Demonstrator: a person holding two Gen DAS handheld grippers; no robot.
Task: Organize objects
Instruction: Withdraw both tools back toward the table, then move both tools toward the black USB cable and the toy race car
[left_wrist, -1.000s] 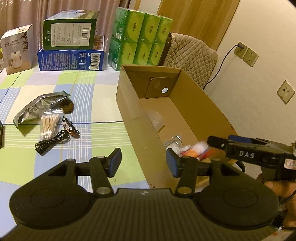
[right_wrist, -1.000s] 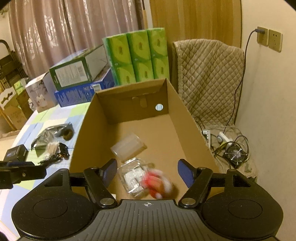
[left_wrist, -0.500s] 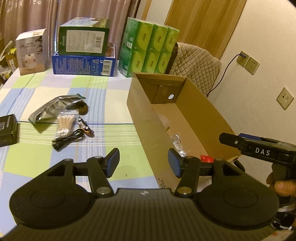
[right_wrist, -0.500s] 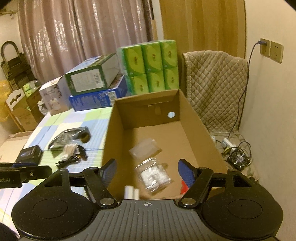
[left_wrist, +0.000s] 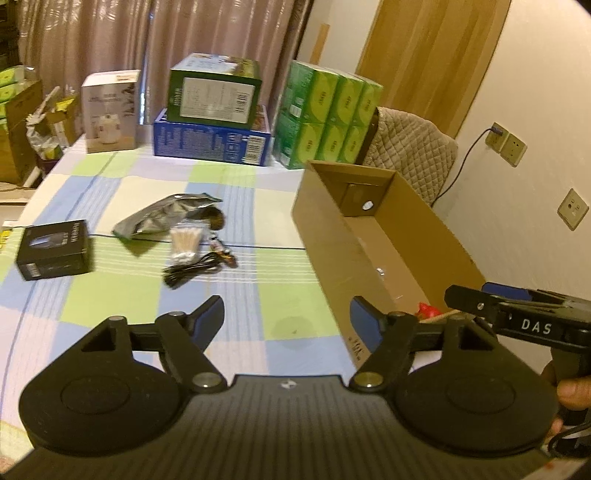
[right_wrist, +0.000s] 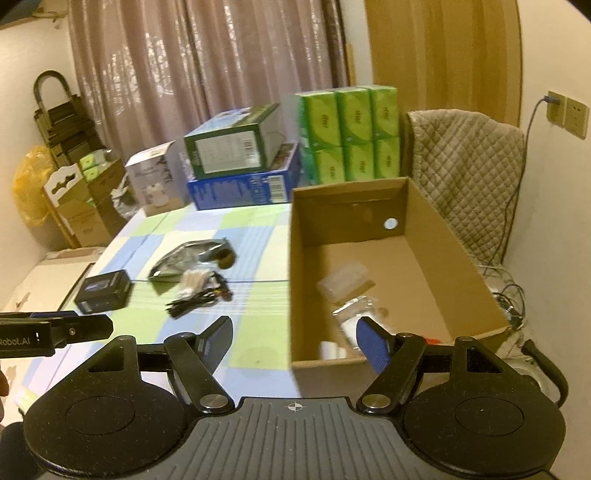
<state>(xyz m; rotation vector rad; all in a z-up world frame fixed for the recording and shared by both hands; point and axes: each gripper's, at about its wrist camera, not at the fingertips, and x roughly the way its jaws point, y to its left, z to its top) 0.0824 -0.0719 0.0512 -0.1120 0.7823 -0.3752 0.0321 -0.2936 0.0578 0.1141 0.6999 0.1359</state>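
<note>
Since a second ago I have pulled both grippers back and up from the cardboard box; more of the checked tablecloth now shows, and the black box at its left has come into view. The red-and-white item that was blurred between my right fingers now lies in the box's near corner, only a red bit showing from the left wrist. My left gripper hangs over the cloth, its jaws opening with nothing between them. My right gripper stands released and empty above the box's near-left corner.

The box is plain brown, open-topped, with a round hole in its far end wall. Its long axis runs away from me toward the green tissue packs, along the table's right edge. Inside lie clear plastic packets and something small and white. On the cloth, close together, lie a silver pouch, cotton swabs and a coiled black cable.
</note>
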